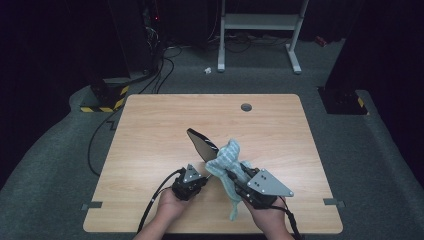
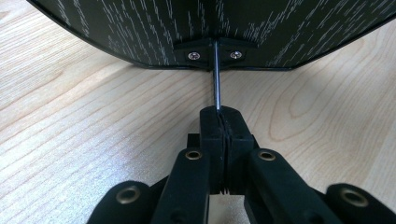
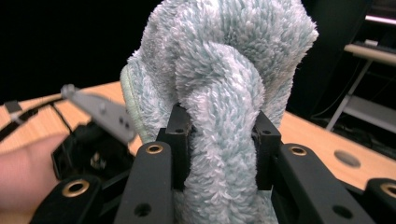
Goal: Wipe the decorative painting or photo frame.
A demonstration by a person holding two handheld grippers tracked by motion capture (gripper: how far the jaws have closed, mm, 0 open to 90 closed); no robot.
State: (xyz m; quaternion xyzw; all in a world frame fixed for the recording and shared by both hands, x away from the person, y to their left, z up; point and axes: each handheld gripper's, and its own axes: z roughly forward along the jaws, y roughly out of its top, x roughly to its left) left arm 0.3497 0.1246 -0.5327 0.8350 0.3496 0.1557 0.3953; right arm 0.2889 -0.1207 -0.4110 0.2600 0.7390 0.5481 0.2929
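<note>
A: Black mirror-like panel (image 1: 202,145) tilted up over the middle of the wooden table (image 1: 150,150), held by a thin metal stem (image 2: 216,79) under its lower edge. Pale blue fluffy cloth (image 1: 227,160) bunched right against its near side.

B: Progress?

A: Looks like wiping under way; cloth at the panel's edge, contact hard to confirm. Most of the face likely still to cover.

B: Tools?

A: Left gripper (image 2: 219,114) clamped tight on the stem, low by the near table edge. Right gripper (image 3: 219,135) pinching a thick fold of cloth, angled up toward the panel.
</note>
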